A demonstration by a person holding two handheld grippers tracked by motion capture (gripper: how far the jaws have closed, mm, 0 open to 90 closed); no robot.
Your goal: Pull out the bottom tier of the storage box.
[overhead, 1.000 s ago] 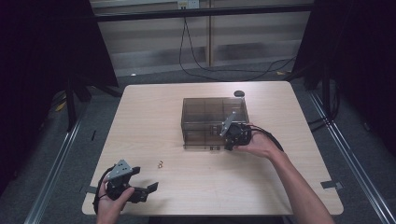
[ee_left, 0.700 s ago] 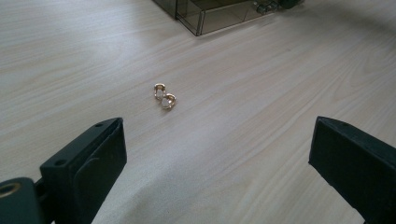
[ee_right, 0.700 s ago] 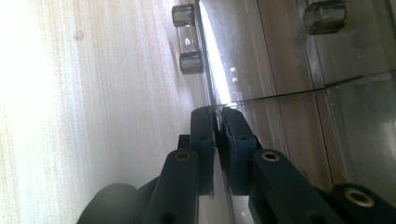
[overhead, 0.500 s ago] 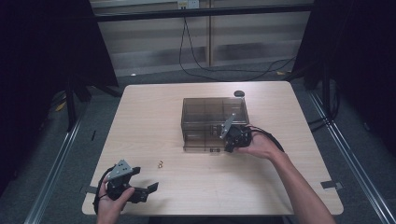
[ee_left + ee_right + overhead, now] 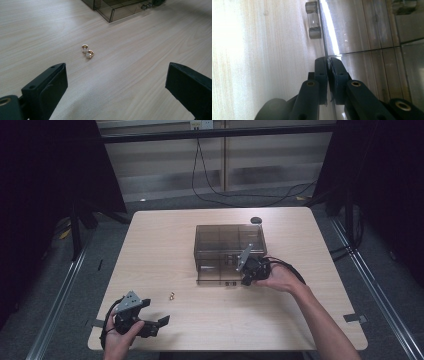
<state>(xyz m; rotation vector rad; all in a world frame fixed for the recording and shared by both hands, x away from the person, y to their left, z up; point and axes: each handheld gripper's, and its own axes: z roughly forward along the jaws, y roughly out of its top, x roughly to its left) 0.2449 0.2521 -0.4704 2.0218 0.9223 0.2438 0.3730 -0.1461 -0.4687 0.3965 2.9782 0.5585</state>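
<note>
Box: a smoky clear plastic box (image 5: 229, 242) with compartments sits mid-counter, its front panel folded down flat toward the person, so the inside is open.
Right tongs: the right tongs (image 5: 246, 276) are pinched tight on the thin edge of that flap (image 5: 327, 47), one jaw on each side of it. They look placed to hold the flap steady or swing it.
Latch: a small clear latch (image 5: 313, 23) sits on the flap's edge just ahead of the jaws.
Earrings: two small gold earrings (image 5: 87, 51) lie touching each other on the bare counter (image 5: 165, 240), between the box and the left hand.
Left tongs: the left tongs (image 5: 159, 322) gape wide near the counter's front edge, gripping nothing and aimed at the earrings, likely ready to fetch them.
</note>
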